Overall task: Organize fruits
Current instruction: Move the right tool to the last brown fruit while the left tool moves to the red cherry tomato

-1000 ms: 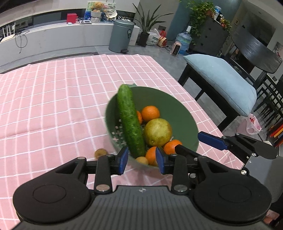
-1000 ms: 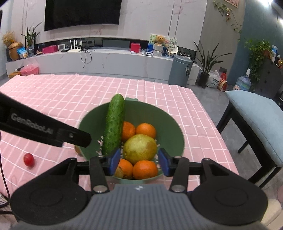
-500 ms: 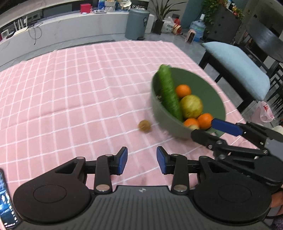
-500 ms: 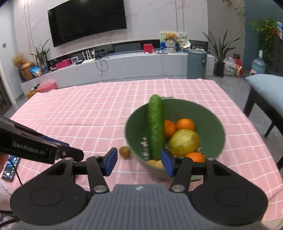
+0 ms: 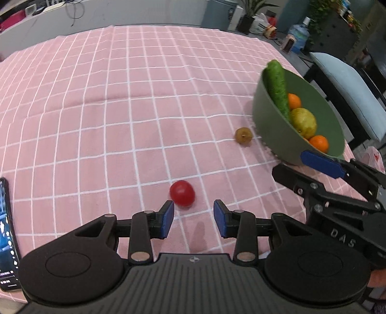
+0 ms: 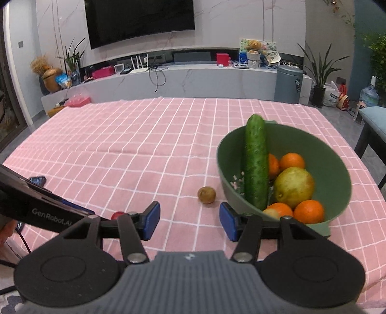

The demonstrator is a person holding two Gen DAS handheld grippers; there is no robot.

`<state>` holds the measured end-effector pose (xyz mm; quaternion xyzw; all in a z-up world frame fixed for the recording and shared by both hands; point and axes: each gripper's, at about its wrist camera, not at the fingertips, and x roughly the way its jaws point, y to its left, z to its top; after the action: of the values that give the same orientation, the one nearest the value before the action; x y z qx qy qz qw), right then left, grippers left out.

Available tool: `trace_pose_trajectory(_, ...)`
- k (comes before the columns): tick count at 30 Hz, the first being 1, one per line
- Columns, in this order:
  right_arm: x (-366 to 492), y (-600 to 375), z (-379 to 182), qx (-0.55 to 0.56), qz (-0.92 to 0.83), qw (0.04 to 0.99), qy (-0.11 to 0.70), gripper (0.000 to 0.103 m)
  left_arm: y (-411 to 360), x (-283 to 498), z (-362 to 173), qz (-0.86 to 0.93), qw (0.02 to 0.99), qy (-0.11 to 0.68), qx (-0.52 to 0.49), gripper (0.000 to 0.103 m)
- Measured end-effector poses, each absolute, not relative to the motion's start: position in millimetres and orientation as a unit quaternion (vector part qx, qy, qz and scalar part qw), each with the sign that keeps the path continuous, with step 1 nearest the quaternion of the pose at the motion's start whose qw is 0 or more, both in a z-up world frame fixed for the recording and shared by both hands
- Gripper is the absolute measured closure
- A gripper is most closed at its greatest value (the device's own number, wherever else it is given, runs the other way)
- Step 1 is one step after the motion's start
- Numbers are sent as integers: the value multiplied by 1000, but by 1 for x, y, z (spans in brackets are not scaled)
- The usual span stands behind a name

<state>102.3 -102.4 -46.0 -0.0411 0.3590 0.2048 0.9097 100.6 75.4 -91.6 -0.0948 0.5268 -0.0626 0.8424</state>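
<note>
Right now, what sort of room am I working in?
Most likely a home living and dining room: a wall-mounted television above a long media console, potted plants, and a dining table under a pink checked tablecloth holding a green fruit bowl.

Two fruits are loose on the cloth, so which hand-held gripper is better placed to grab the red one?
Probably the left hand-held gripper: the red fruit lies just ahead of its open jaws, while the right one faces the brown fruit.
</note>
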Motion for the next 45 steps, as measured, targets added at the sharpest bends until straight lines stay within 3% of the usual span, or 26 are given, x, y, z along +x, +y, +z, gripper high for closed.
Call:
trace_pose_trajectory(16,121,-89,-77,-32,189,904,383,52,78,122,-119,-47,839,529,-120,59)
trace_pose_trajectory(20,126,-89,-81,-23,178,904,387,53,75,127,-124,-42,836,535,-115,65)
trace_pose_trajectory(22,128,-90,-83,-18,172,905,389,54,76,129,-126,-37,835,535,-118,71)
trace_pose_trajectory(25,131,-90,-83,-7,163,907,389,58,79,129,-126,-38,837,531,-128,73)
trace_pose_trajectory(36,141,-83,-87,13,120,918,379,68,89,138,-113,-35,863,482,-147,73)
trace_pose_trajectory(45,149,-75,-97,44,70,922,379,70,94,144,-118,-22,866,475,-156,73)
